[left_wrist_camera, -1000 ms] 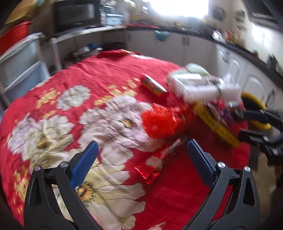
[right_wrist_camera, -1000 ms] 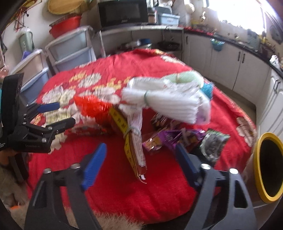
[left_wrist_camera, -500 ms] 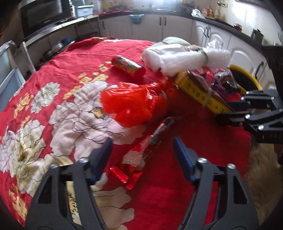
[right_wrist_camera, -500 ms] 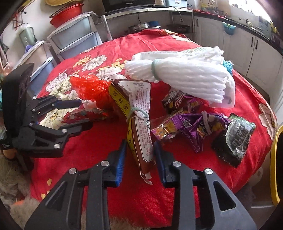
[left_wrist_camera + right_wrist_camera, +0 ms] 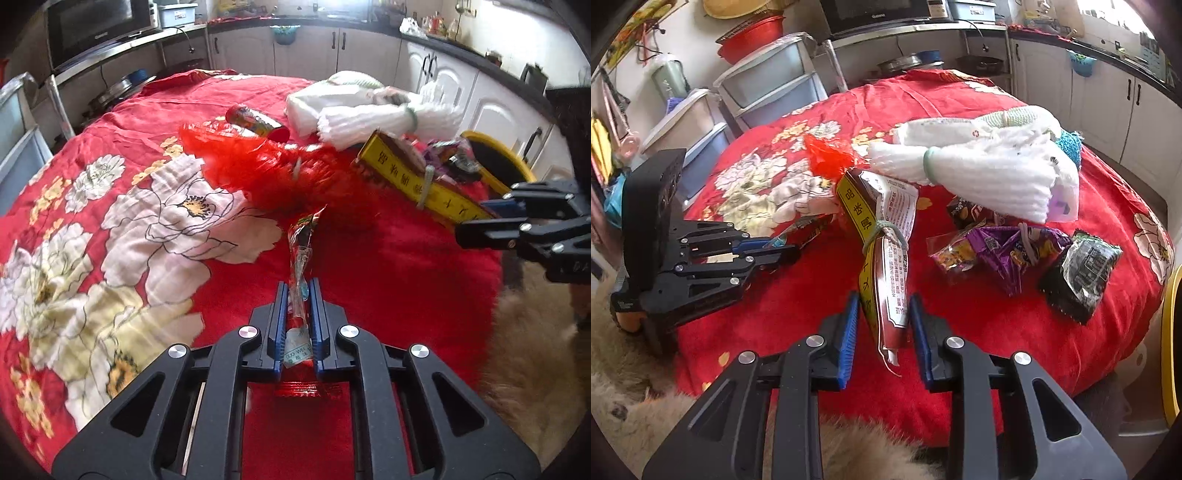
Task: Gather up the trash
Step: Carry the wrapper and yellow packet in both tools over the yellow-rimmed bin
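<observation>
On the round table's red flowered cloth lies a scatter of trash. My left gripper is shut on a thin red and clear wrapper, which sticks out ahead between the pads. It also shows at the left as my left gripper. My right gripper has its jaws closing on the near end of a yellow and brown packet tied with a band, and the pads touch its sides. From the left wrist, my right gripper grips the packet at the table's right edge.
A red plastic bag, a printed tube and a white foam-net bundle lie further in. Purple snack wrappers and a black wrapper sit to the right. A yellow-rimmed bin stands beyond the table's edge. Beige fur lies below.
The left jaws have come together on the red wrapper. The right jaws have narrowed from wide apart to the sides of the yellow packet. Both grippers have come closer to the table.
</observation>
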Available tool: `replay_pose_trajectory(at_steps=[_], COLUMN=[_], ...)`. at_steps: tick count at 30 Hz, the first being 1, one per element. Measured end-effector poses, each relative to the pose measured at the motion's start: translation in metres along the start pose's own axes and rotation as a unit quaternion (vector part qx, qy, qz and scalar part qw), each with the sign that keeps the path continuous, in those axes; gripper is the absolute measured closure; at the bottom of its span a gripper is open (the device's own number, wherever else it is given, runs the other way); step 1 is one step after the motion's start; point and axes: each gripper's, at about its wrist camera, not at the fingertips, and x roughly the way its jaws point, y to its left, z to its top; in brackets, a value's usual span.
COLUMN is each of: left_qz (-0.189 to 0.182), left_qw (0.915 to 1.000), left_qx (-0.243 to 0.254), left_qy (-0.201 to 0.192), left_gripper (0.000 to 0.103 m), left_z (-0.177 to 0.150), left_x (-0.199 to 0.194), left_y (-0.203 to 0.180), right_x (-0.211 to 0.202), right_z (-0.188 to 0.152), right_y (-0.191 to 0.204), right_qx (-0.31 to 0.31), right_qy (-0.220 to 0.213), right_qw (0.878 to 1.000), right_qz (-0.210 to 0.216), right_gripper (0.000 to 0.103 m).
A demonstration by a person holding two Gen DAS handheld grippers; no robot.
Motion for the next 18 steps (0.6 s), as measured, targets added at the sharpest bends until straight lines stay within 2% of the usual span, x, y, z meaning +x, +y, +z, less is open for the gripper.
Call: replay_pose_trajectory(at_steps=[10, 18], left_qz=[-0.006, -0.008], left_qw=[0.9985, 0.9944], left_qx=[-0.018, 0.004], left_qy=[-0.052, -0.106], left_gripper=[0.096, 0.096], left_z=[0.01, 0.049], left_x=[-0.047, -0.068], left_y=[-0.015, -0.032], right_x=[-0.032, -0.069], right_z=[-0.003, 0.006], right_y=[0.013, -0.001], right_qx=[-0.028, -0.007], right_qy=[-0.02, -0.079], right_qw=[0.999, 0.997], right_qz=[0.036, 0.019], right_gripper=[0.079, 0.079])
